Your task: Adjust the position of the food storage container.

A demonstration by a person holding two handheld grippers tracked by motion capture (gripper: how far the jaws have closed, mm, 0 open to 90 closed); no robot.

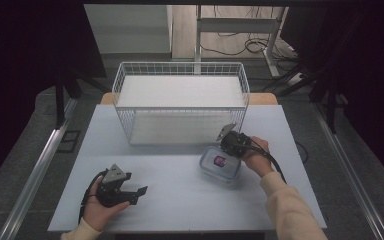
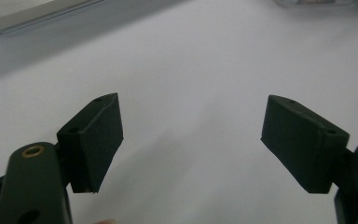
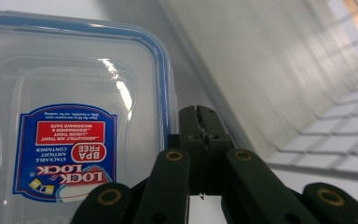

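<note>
Container: clear plastic box (image 1: 220,164) with a blue-edged lid and a red-and-blue label, flat on the table (image 1: 180,195), right of centre, just in front of the basket's near right corner.
Lid: on the box; in the right gripper view the label (image 3: 67,151) reads upside down, with "LOCK" and "BPA FREE" legible.
Right gripper: (image 1: 228,146) held in the right hand (image 1: 256,155), at the box's far right edge; jaws pressed together with nothing between them. In its own view the closed tips (image 3: 199,122) sit right beside the lid's blue rim; whether they touch it I cannot tell.
Left gripper: (image 1: 136,194) resting low near the table's front left, held in the left hand (image 1: 100,207), well apart from the box; jaws spread wide, bare table between the pads (image 2: 95,140).
Basket: white wire basket (image 1: 180,100) at the back of the table, just behind the box.
Sleeves: cream-coloured, on both forearms.
</note>
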